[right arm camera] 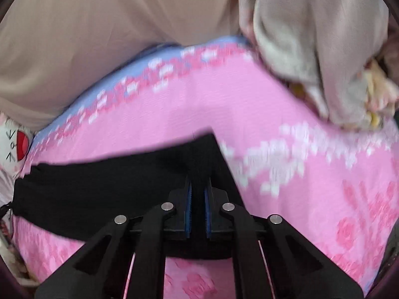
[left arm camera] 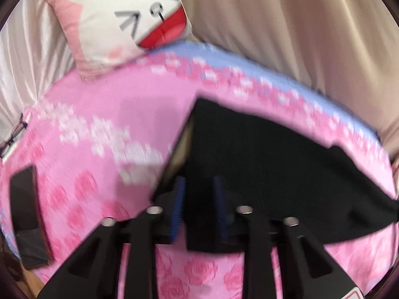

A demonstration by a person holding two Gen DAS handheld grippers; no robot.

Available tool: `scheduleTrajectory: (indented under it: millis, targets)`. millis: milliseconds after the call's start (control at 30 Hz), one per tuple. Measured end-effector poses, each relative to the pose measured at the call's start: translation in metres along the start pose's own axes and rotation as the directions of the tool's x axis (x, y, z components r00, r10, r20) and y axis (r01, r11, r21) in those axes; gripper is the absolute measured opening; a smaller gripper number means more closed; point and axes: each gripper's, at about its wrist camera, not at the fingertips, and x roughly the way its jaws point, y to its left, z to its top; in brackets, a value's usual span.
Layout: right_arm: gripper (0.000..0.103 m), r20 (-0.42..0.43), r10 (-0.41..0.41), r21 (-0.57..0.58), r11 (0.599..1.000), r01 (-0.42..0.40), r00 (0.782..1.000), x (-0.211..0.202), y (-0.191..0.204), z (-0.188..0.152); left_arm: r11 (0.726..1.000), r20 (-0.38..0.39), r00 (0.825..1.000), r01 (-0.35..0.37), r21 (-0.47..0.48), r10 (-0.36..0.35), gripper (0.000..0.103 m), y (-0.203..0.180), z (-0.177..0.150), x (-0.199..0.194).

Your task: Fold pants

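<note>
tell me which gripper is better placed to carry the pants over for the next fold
Right, probably. The right gripper looks pinched on a corner of the black pants, so it could lift now. The left gripper sits wider over the cloth, its grip unclear in the blur.
</note>
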Motion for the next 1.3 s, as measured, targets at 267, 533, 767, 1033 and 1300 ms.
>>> scheduleTrajectory:
  millis: [267,533,767,1033,1300]
  targets:
    - [0.089,0.073,-0.255,-0.094,0.961,0.261,0.964,-0.021,0.016,0.009,1.000,0.000,1.000,-0.012,-0.002,0.012,0.045,0.018,0.002,-0.034]
    - [0.087,0.118,-0.232,-0.021,0.972,0.235,0.966,-0.030,0.019,-0.049,0.987,0.011,1.000,0.017,-0.161,-0.016,0.078,0.011,-0.067,-0.029]
    - [0.088,0.164,-0.077,-0.074,0.993,0.090,0.983,-0.048,0.081,-0.063,0.984,-0.100,0.993,0.051,-0.170,-0.068,0.021,0.011,-0.050,0.013]
    - [0.088,0.183,0.043,-0.147,0.989,-0.016,0.982,-0.051,0.147,-0.052,0.985,0.212,0.973,0.064,0.160,-0.097,0.011,-0.027,0.047,-0.065]
    - [0.088,0.050,0.083,-0.148,0.986,-0.075,0.995,-0.009,0.172,-0.083,0.959,-0.021,0.979,-0.196,0.205,0.205,0.001,0.033,-0.046,0.037]
